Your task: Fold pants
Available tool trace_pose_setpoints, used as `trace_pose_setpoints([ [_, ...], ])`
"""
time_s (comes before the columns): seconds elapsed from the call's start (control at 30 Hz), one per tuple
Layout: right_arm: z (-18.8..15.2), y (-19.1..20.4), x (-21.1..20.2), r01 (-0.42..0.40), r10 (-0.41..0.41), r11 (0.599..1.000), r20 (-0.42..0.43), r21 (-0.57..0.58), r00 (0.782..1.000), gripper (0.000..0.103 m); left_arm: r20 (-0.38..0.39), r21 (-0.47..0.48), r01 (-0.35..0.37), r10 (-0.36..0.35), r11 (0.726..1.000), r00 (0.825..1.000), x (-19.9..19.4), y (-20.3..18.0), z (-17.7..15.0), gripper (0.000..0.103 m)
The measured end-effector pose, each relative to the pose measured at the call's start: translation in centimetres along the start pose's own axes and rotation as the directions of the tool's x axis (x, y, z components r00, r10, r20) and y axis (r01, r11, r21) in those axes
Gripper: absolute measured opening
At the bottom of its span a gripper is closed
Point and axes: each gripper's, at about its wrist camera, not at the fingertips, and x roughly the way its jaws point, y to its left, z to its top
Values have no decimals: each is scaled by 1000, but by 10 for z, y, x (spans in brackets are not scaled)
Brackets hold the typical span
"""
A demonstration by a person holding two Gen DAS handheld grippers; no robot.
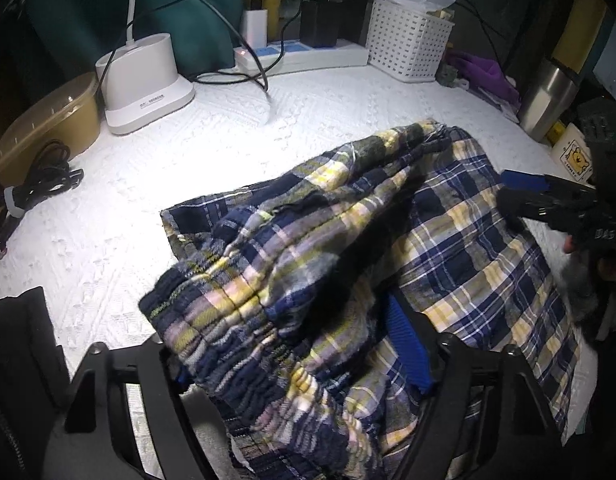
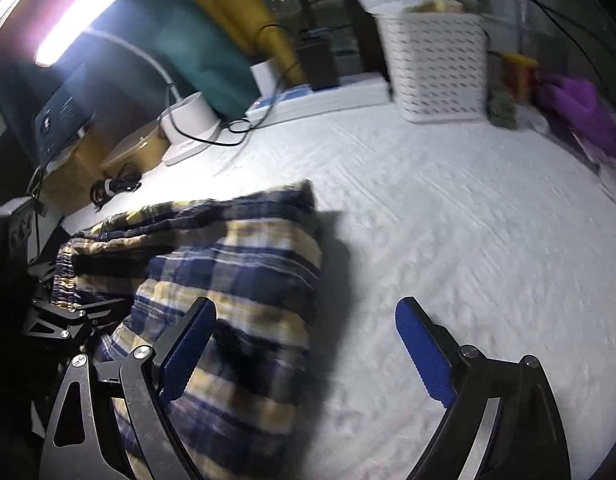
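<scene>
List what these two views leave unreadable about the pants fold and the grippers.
- Left gripper: in the left wrist view bunched plaid pants cover one pad, so the grip is unclear.
- Pants' near end: cut off by that view's bottom edge.
- Right wrist view: motion blur smears the pants; fold lines unreadable.
- Right gripper is open, nothing between the pads.

White textured cover [image 1: 308,112] lay over the work surface ahead. A lit lamp bar [image 2: 77,20] glared at far upper left, its white base [image 1: 141,80] beneath. Power strip [image 1: 308,54] and white lattice basket [image 1: 408,40] stood along the dark back edge.
</scene>
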Motion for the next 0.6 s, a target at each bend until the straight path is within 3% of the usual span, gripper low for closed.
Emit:
trace_pose_setpoints([
  [0.2,12,20,19,-106,105,993,-25,-42,994,80,20,-17,15,-15,1000,1000,-3,-2,0,49],
  [0.33,14,32,25,-112,109,990,-37,-88,993,72,46,-43,30,-28,999,999,-4,0,-2,42],
  [0.37,14,34,26,-115,112,989,-39,-92,993,64,56,-58,36,-32,998,998,-6,0,-3,39],
  [0.43,14,38,28,-105,102,989,-39,-103,994,58,77,-55,30,-26,998,997,-8,-3,-6,35],
  [0.5,12,39,28,-101,97,989,-38,-107,995,40,93,-40,21,-18,999,996,-10,-7,-8,31],
  [0.6,10,38,26,-92,89,990,-34,-108,995,26,109,-35,32,-28,999,994,-14,-9,-8,29],
])
